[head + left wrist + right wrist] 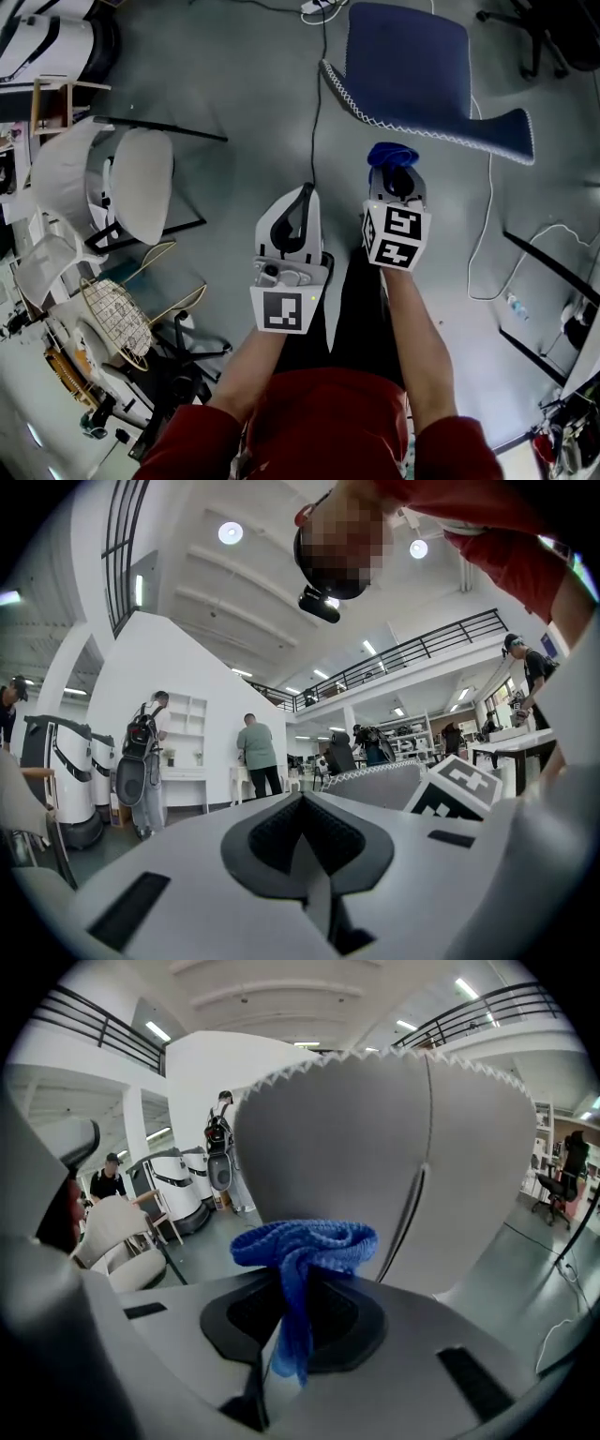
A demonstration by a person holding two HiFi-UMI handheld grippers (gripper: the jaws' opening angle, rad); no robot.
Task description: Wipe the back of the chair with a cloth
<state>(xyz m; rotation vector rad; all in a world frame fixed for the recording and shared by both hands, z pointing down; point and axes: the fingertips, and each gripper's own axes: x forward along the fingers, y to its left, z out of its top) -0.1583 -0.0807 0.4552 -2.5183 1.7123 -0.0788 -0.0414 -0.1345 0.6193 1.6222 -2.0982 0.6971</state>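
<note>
- While the right gripper (395,180) has its jaws pressed together on a blue cloth (302,1241), the bunched cloth pokes out past the tips, with the chair (408,70) just beyond it.
- Seen from the right gripper view, the chair back (375,1157), edged with zigzag stitching, rises close behind the cloth; whether they touch cannot be told.
- To the left, beside the right one, the left gripper (302,199) has its jaws closed together on nothing.
- At far left stands a white chair (141,183).
</note>
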